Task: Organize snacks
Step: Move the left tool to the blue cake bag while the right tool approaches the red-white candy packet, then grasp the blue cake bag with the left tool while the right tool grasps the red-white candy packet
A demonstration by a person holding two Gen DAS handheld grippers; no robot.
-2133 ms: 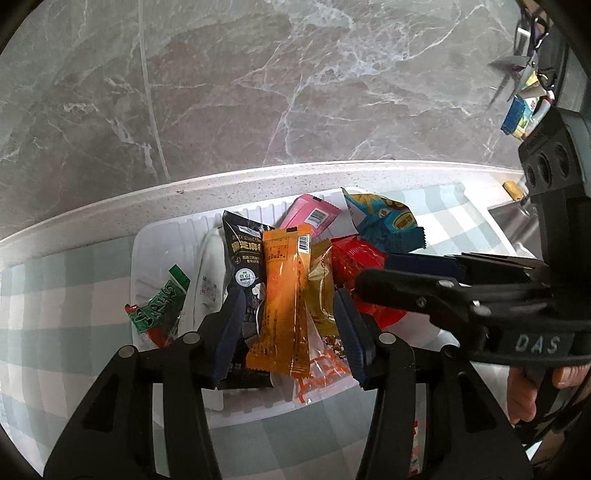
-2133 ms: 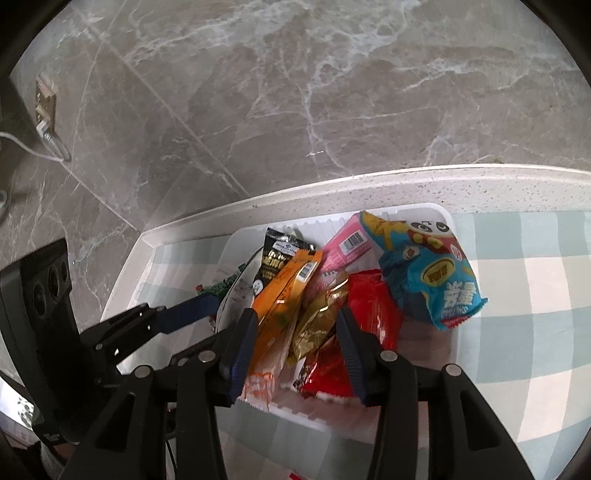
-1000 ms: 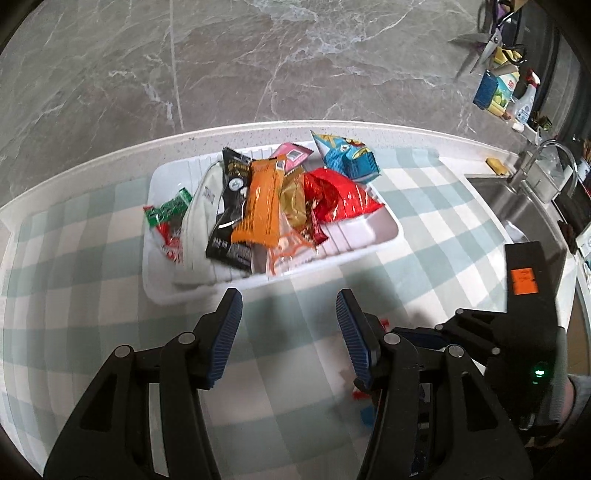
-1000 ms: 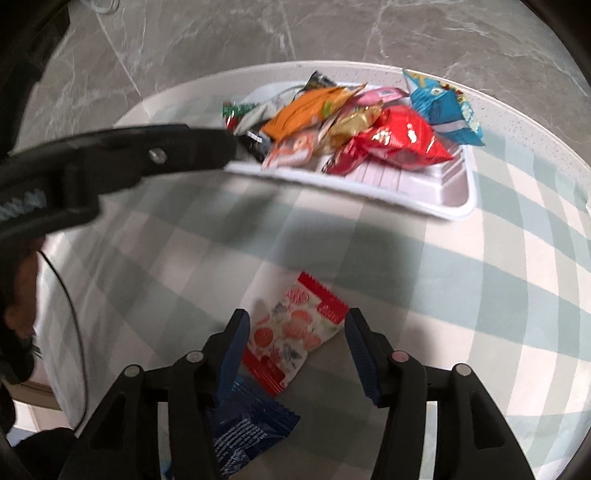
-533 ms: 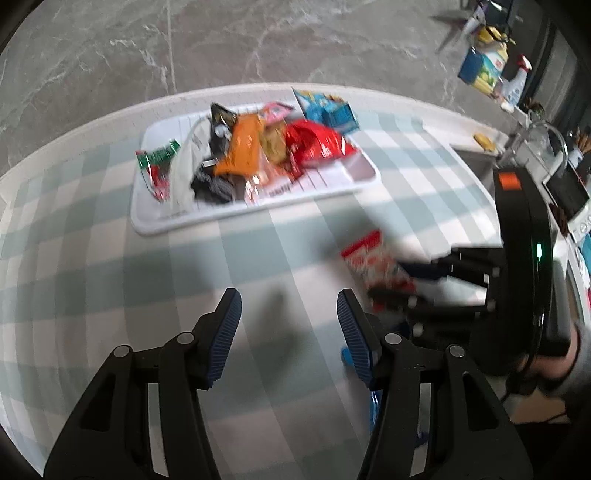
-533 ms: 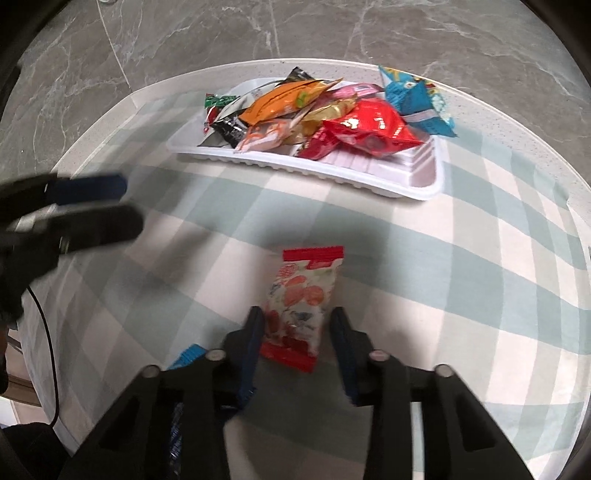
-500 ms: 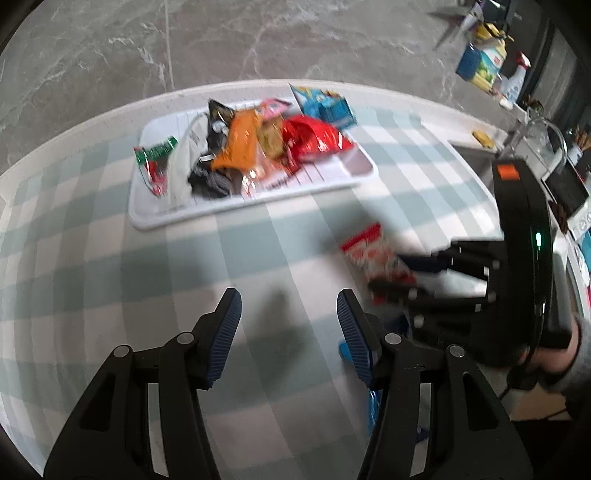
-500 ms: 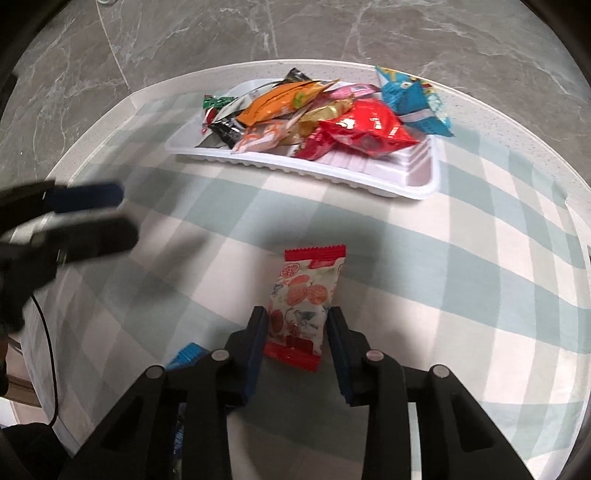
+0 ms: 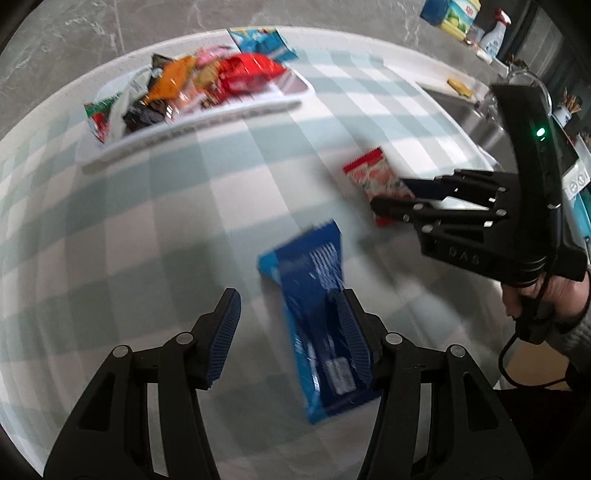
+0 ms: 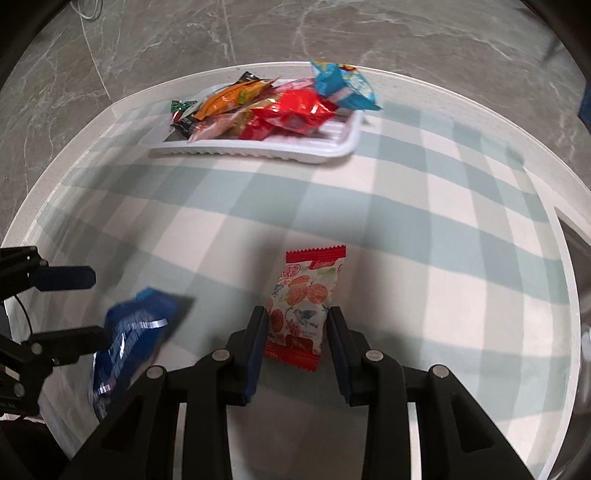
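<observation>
A white tray [image 9: 192, 129] [image 10: 258, 151] piled with several snack packets stands at the far side of the checked cloth. A red and white packet [image 10: 306, 295] [image 9: 369, 173] lies flat on the cloth with my right gripper [image 10: 297, 332] [image 9: 391, 199] shut on its near end. A blue packet [image 9: 317, 314] [image 10: 136, 332], blurred, lies on the cloth closer in. My left gripper [image 9: 290, 332] [image 10: 94, 306] hovers open over it. Its right finger covers the packet's right edge, and its left finger stands apart from the packet.
A sink [image 9: 461, 107] is sunk into the counter at the right, with bottles [image 9: 454, 14] behind it. A marble wall [image 10: 258, 29] rises behind the tray. A person's hand [image 9: 554, 295] holds the right gripper's handle. The counter's curved edge [image 10: 569, 295] runs close on the right.
Both grippers have drawn back from the tray toward the near cloth. The right one's jaws closed on the red and white packet. The left one sank over the blue packet.
</observation>
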